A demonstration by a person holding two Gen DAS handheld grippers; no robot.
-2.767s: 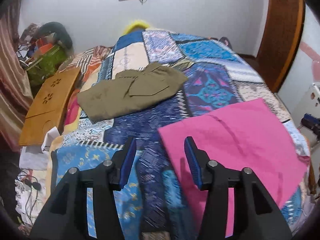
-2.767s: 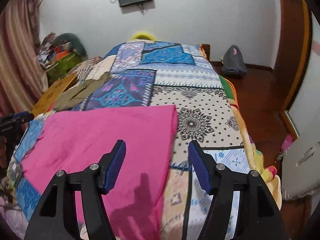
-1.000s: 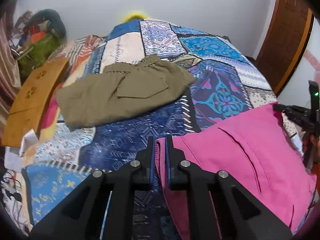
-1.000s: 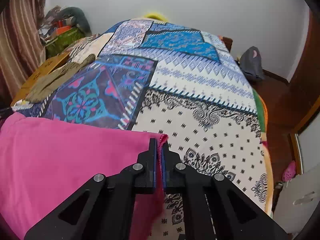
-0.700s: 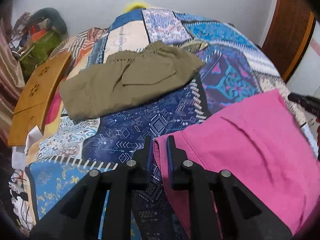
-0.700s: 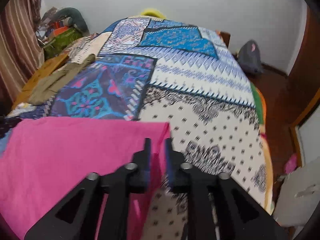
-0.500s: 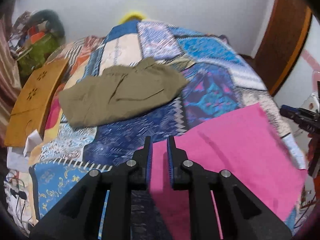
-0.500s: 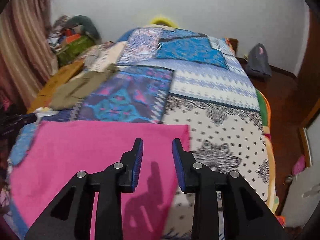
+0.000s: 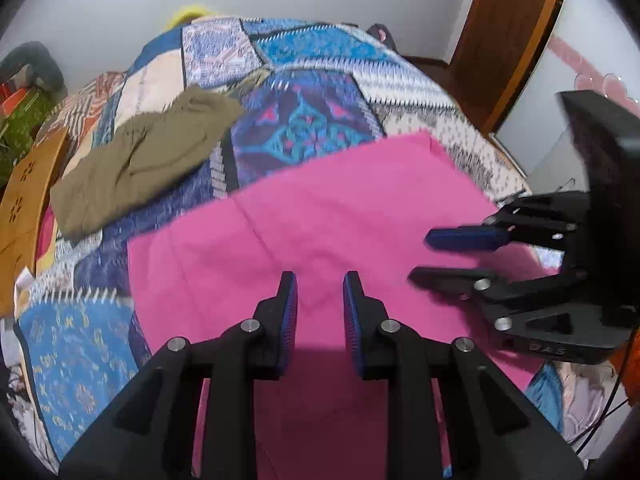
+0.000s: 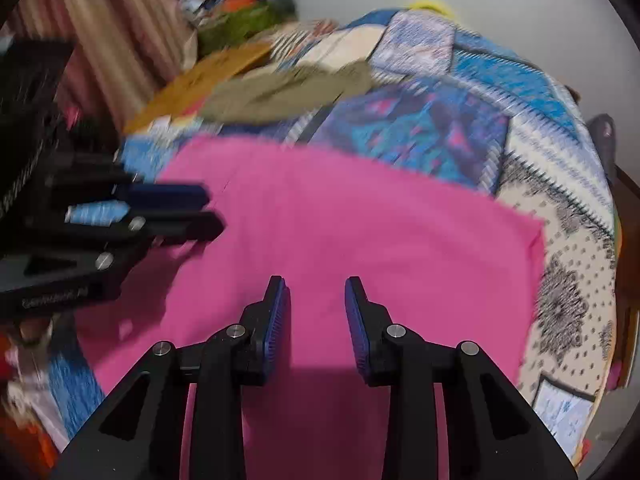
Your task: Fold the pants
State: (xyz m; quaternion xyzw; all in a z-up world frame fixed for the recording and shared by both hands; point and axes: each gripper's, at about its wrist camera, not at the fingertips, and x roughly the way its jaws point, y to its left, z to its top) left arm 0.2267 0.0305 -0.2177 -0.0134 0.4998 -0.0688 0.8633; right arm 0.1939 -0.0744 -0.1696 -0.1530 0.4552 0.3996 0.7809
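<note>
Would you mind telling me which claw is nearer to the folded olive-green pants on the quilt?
Left. The left claw hovers over the pink pants, on the side toward the olive-green pants; the right claw is farther right.

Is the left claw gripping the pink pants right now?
No, the left claw is open above the pink pants, with nothing between its fingers.

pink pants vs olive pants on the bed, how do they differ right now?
Colour: the pink pants are bright magenta, the olive pants are dull khaki green.
Place: the pink pants lie at the near end of the bed, under the open left claw and open right claw; the olive pants lie farther back, beside the wooden board.
Surface: the pink pants are smooth, the olive pants rumpled.
Shared: both rest on the patchwork quilt, ungripped.
</note>
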